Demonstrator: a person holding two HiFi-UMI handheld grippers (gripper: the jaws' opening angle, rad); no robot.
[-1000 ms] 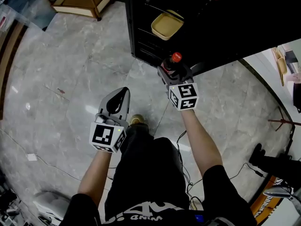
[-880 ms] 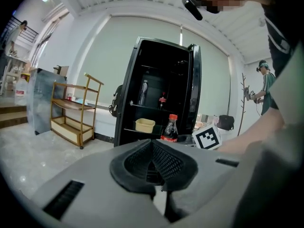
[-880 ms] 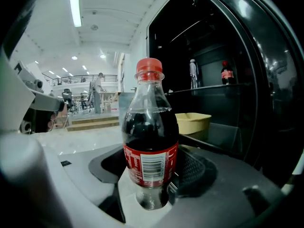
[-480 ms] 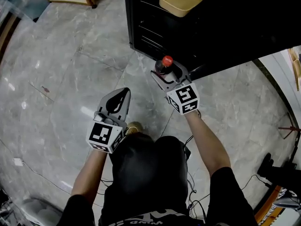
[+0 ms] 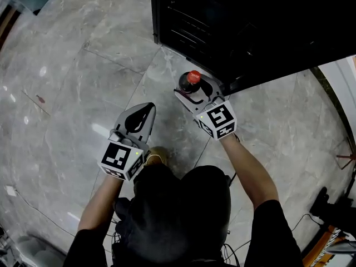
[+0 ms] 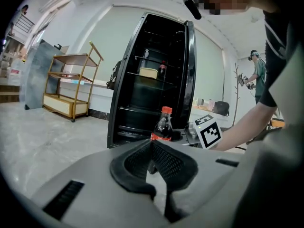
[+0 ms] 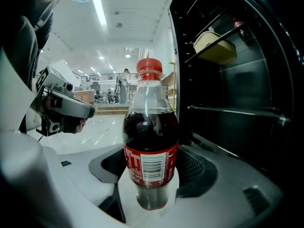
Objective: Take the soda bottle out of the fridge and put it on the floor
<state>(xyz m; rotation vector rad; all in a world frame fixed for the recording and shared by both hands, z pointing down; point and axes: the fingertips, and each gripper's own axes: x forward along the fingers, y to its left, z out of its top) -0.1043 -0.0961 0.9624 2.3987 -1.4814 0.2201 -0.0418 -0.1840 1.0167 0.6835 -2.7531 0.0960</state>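
A clear plastic soda bottle with a red cap, a red label and dark cola stands upright in the jaws of my right gripper, just in front of the lower edge of the tall black fridge. The jaws are closed on the bottle's lower body, one on each side below the label, and the cap points straight up. From the right gripper view the fridge's open, dark interior fills the side next to the bottle, with wire shelves and a pale yellow tray on a shelf above it. Whether the bottle's base touches the grey marble tile floor in front of the fridge, I cannot tell.

My left gripper hangs over the floor farther out from the fridge, apart from the bottle, its jaws brought together at the tips with nothing between them. Well to the side of the fridge stands a wooden shelf cart.
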